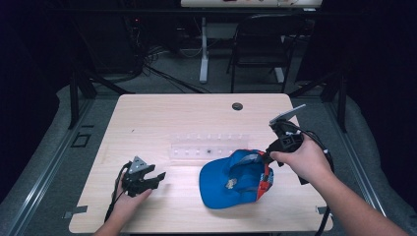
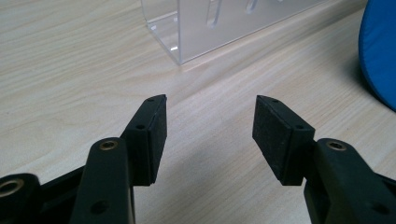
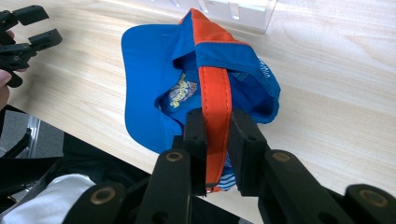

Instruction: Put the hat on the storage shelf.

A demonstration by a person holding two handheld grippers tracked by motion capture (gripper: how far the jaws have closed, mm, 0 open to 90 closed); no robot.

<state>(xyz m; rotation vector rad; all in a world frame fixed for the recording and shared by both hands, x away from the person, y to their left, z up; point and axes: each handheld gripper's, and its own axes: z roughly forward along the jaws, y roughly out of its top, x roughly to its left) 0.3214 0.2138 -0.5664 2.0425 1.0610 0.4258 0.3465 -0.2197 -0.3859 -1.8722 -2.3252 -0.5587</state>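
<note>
blue fabric, soft and light: the baseball cap [image 3: 154,79] is being pinched by its orange strap [image 3: 215,100] in the clamped right gripper [image 3: 217,135]; the left gripper [image 2: 209,128] is being held wide open, empty.

Both grippers [image 1: 156,178] [image 3: 217,140] are black, with brass-ringed screw holes, flat pads [image 2: 275,135], trailing cables and grey triangular plates [image 1: 138,163].

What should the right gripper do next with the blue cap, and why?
Probably lift a little more: the right gripper is shut on the orange strap, but the blue cap has its brim on the table.
</note>
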